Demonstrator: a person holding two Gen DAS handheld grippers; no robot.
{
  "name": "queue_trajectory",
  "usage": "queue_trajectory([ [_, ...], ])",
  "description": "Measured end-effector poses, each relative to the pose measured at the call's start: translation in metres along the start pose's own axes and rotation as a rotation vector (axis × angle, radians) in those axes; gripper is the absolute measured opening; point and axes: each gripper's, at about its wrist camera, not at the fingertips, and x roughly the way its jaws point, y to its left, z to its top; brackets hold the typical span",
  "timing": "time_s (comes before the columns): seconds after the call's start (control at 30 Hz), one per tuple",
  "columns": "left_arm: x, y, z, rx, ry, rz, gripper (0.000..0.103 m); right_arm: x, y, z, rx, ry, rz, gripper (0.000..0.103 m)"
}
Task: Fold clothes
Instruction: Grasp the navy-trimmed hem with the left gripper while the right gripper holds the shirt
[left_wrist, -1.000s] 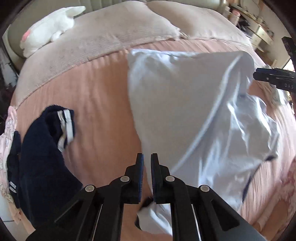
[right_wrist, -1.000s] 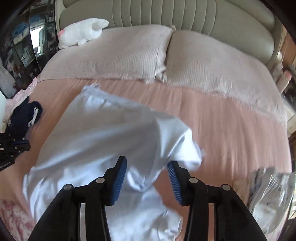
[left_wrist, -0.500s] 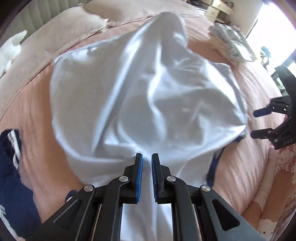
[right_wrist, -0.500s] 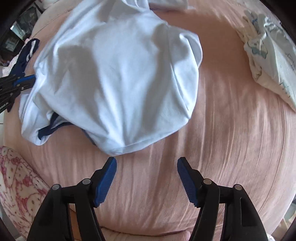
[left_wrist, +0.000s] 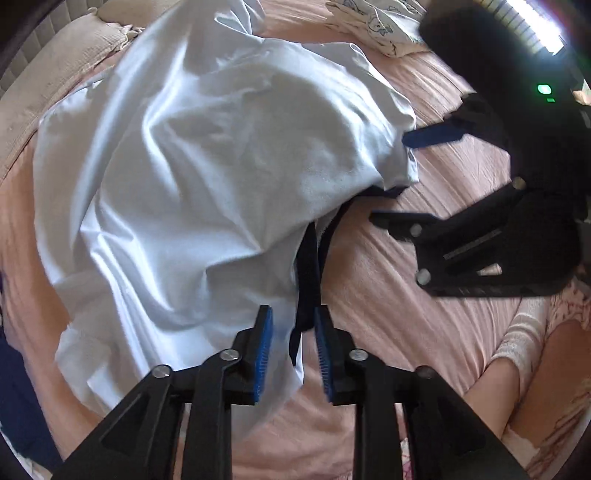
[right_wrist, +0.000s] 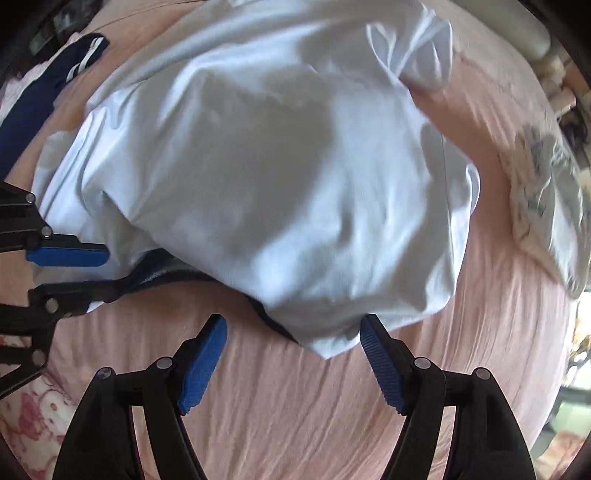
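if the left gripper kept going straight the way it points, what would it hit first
Most likely the white shirt: its near edge and dark trim lie between the left gripper's open jaws, which have just been opening. The pink bedcover lies beneath; depth is unclear.

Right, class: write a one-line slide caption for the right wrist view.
Right gripper open above the pink bedspread, at the near edge of a rumpled white shirt; left gripper open at its side.
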Motion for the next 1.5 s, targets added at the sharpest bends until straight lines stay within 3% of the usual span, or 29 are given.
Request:
queue_trajectory([
  [0.07, 0.002, -0.012, -0.009, 0.016, 0.016, 0.062, 0.064, 0.005, 0.008, -0.001, -0.090, -0.037, -0.096, 0.074],
  [0.2, 0.015, -0.023, -0.009, -0.027, 0.036, 0.148, 0.063, -0.002, -0.010, -0.003, -0.057, -0.114, -0.061, 0.074],
  [0.23, 0.020, -0.023, -0.008, -0.036, 0.050, 0.157, 0.060, -0.004, -0.016, -0.006, -0.048, -0.141, -0.050, 0.072],
  [0.27, 0.025, -0.022, -0.009, -0.039, 0.067, 0.165, 0.043, 0.000, -0.021, -0.010, -0.041, -0.140, -0.032, 0.064],
  [0.3, 0.025, -0.022, -0.010, -0.045, 0.067, 0.159, 0.037, 0.009, -0.024, -0.014, -0.035, -0.123, -0.009, 0.045],
  [0.37, 0.011, -0.018, -0.011, -0.054, 0.036, 0.200, 0.008, 0.012, -0.036, -0.018, 0.030, -0.140, 0.107, 0.038],
  [0.4, 0.002, -0.015, -0.011, -0.066, 0.017, 0.229, 0.008, 0.012, -0.042, -0.020, 0.046, -0.147, 0.147, 0.028],
  [0.53, -0.039, -0.008, -0.015, -0.135, -0.093, 0.243, 0.008, -0.009, -0.049, -0.035, 0.067, -0.208, 0.254, 0.019],
  [0.6, -0.057, -0.008, -0.017, -0.164, -0.157, 0.225, 0.009, -0.023, -0.050, -0.043, 0.092, -0.243, 0.315, 0.017],
  [0.7, -0.067, -0.005, -0.019, -0.204, -0.228, 0.145, 0.011, -0.068, -0.055, -0.045, 0.145, -0.508, 0.211, 0.017],
  [0.77, -0.061, 0.036, 0.008, -0.227, -0.205, 0.138, 0.012, -0.068, -0.073, -0.022, 0.194, -0.555, 0.198, 0.018],
  [0.9, -0.027, 0.086, 0.037, -0.244, -0.166, 0.127, 0.015, -0.014, -0.080, 0.012, 0.286, -0.378, 0.260, 0.018],
  [0.97, -0.016, 0.083, 0.044, -0.214, -0.155, 0.088, 0.015, 0.001, -0.076, 0.011, 0.238, -0.321, 0.226, 0.018],
  [1.07, -0.017, 0.064, 0.051, -0.178, -0.193, -0.028, 0.016, 0.011, -0.067, 0.007, 0.184, -0.280, 0.193, 0.021],
  [1.13, -0.024, 0.054, 0.056, -0.164, -0.229, -0.062, 0.017, -0.008, -0.075, 0.001, 0.225, -0.354, 0.196, 0.021],
  [1.23, -0.035, 0.047, 0.062, -0.200, -0.280, -0.135, 0.019, -0.066, -0.091, -0.018, 0.299, -0.603, 0.141, 0.021],
  [1.3, -0.039, 0.036, 0.069, -0.186, -0.305, -0.150, 0.025, -0.089, -0.090, -0.027, 0.289, -0.701, 0.117, 0.021],
  [1.37, -0.040, 0.020, 0.076, -0.136, -0.318, -0.094, 0.026, -0.092, -0.083, -0.028, 0.273, -0.712, 0.099, 0.022],
  [1.43, -0.036, 0.012, 0.082, -0.138, -0.305, 0.036, 0.026, -0.083, -0.078, -0.023, 0.280, -0.672, 0.105, 0.022],
  [1.5, -0.028, 0.013, 0.085, -0.188, -0.237, 0.182, 0.026, -0.075, -0.080, -0.016, 0.287, -0.648, 0.131, 0.022],
])
